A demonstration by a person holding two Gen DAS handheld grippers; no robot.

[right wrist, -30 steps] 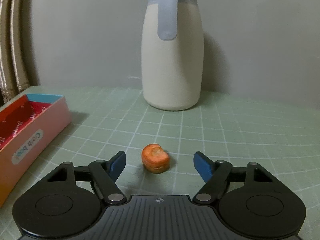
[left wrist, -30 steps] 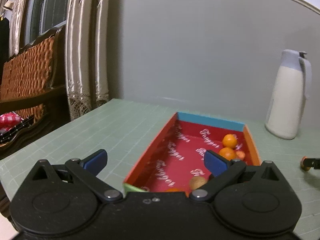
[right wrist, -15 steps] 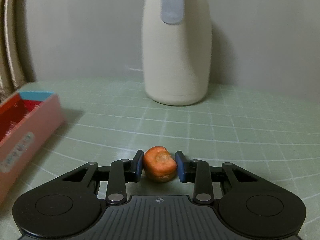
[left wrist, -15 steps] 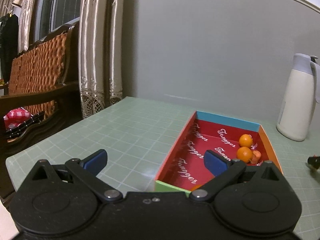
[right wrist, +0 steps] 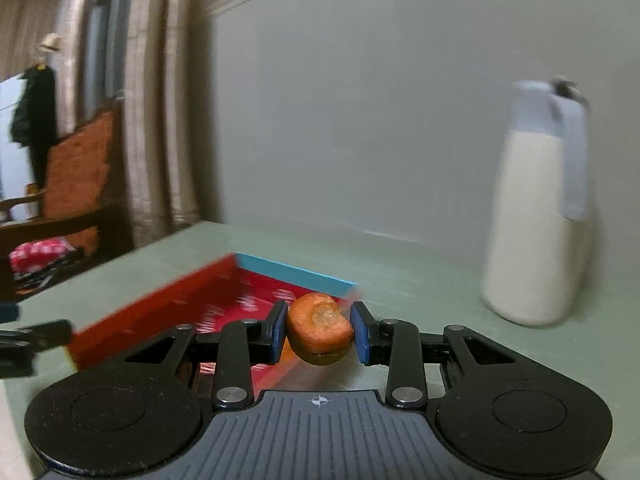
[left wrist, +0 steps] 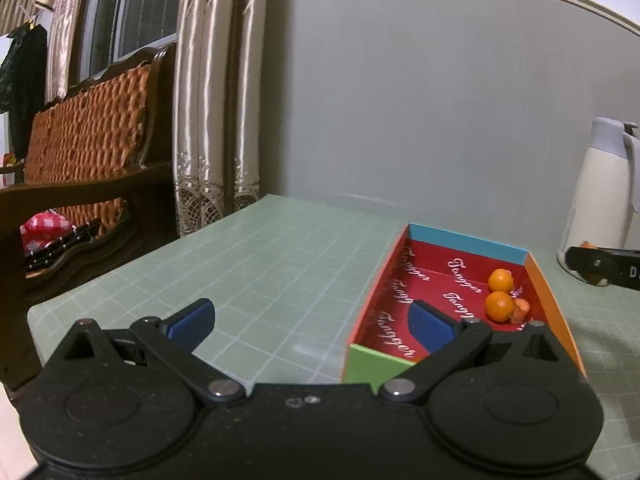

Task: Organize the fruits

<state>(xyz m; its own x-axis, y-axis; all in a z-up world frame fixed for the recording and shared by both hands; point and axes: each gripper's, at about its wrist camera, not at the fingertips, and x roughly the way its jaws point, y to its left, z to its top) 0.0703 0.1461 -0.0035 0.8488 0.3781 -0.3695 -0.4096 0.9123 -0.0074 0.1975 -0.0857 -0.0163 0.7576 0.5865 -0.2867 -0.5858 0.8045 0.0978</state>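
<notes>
My right gripper (right wrist: 319, 331) is shut on an orange fruit piece (right wrist: 320, 330) and holds it in the air near the right side of the red box (right wrist: 160, 312). My left gripper (left wrist: 310, 322) is open and empty, low over the green mat, left of the box's near end. The red-lined box (left wrist: 544, 280) holds two small oranges (left wrist: 500, 280) (left wrist: 499, 306) and an orange piece (left wrist: 520, 311) at its far right. The right gripper (left wrist: 600, 266) shows at the right edge of the left wrist view.
A white thermos jug (right wrist: 540, 216) stands on the green grid mat (left wrist: 280, 264) right of the box, also in the left wrist view (left wrist: 600, 192). A wicker-backed wooden bench (left wrist: 80, 168) and curtains (left wrist: 208, 100) stand beyond the table's left edge.
My right gripper closed on the orange fruit piece, lifted it off the mat and swung left towards the box. My left gripper drew back and left, away from the box.
</notes>
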